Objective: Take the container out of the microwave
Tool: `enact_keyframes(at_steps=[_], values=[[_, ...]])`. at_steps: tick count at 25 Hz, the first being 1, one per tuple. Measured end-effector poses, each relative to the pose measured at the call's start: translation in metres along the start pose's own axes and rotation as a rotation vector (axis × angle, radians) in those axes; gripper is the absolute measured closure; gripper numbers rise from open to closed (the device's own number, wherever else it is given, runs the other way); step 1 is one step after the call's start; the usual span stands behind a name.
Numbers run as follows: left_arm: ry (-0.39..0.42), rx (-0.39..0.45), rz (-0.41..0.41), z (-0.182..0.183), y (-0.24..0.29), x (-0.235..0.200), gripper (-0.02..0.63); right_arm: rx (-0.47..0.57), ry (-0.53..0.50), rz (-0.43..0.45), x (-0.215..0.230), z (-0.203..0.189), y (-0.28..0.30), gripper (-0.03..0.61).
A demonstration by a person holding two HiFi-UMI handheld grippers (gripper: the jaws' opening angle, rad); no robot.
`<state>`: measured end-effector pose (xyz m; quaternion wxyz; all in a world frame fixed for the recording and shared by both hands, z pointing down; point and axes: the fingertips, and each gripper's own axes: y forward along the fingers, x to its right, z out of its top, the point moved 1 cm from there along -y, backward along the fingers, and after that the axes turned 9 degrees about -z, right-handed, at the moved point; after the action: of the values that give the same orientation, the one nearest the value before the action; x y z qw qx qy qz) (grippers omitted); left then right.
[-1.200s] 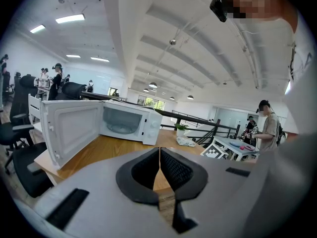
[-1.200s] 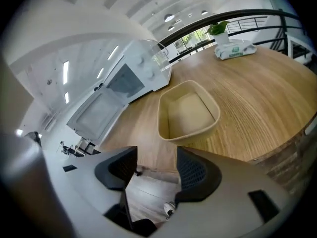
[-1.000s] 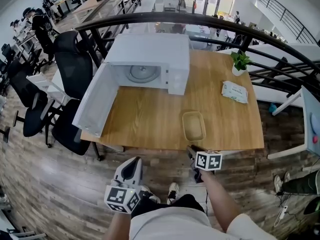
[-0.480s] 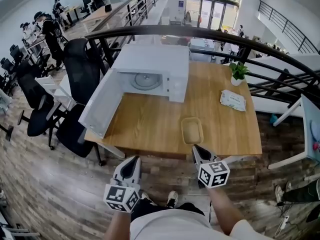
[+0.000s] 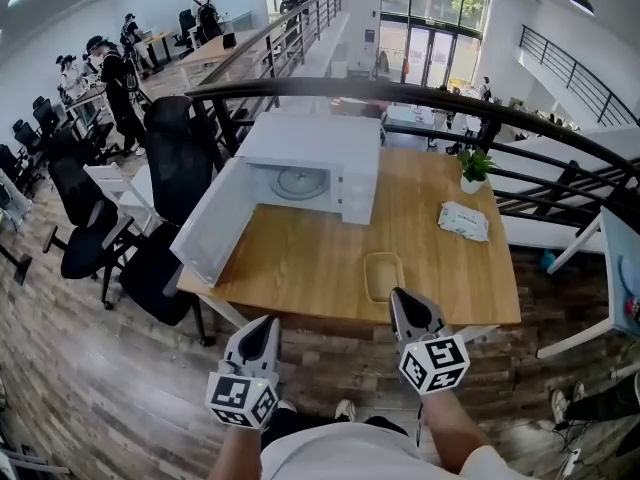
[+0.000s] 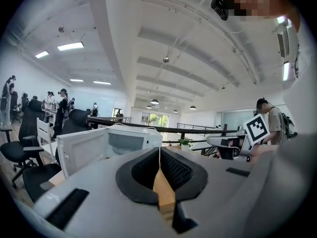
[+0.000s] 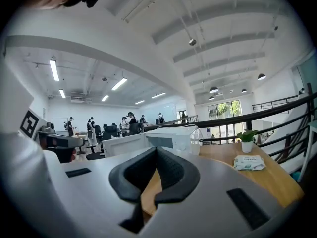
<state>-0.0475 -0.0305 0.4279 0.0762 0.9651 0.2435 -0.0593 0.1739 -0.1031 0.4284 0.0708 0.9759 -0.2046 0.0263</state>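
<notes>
Near the front edge of the wooden surface (image 5: 300,253) lay the container (image 5: 385,275), a shallow, tan tray with rounded corners, well apart from the open microwave (image 5: 320,143). Both the left tongs (image 5: 264,325) and the right tongs (image 5: 401,298) were fully closed on nothing, held at the surface's near edge, the right ones nearer the container. Bare wood lay all around it, and the microwave's door (image 5: 208,226) hung out past the surface's left edge.

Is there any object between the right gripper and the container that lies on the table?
Nothing visible stands between them. In the head view the container lies on the bare table near its front edge, and the right gripper, jaws shut and empty, is close in front of it.
</notes>
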Motion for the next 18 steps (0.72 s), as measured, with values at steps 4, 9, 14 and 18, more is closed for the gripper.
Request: enact_keyframes(at_steps=[4,9,14,18], values=[[0.002,0.008,-0.005,0.0,0.0,0.003,0.578,-0.006,-0.003,-0.002,0.002,-0.002,-0.005,0.557],[0.001,0.01,-0.017,0.0,0.002,0.01,0.578,-0.014,0.003,-0.003,0.006,-0.004,-0.011,0.557],[0.002,0.007,-0.027,0.003,0.002,0.013,0.578,-0.02,0.009,0.001,0.004,-0.004,-0.012,0.557],[-0.007,0.01,-0.029,0.002,0.004,0.014,0.578,-0.02,0.009,0.013,0.004,-0.004,-0.011,0.557]])
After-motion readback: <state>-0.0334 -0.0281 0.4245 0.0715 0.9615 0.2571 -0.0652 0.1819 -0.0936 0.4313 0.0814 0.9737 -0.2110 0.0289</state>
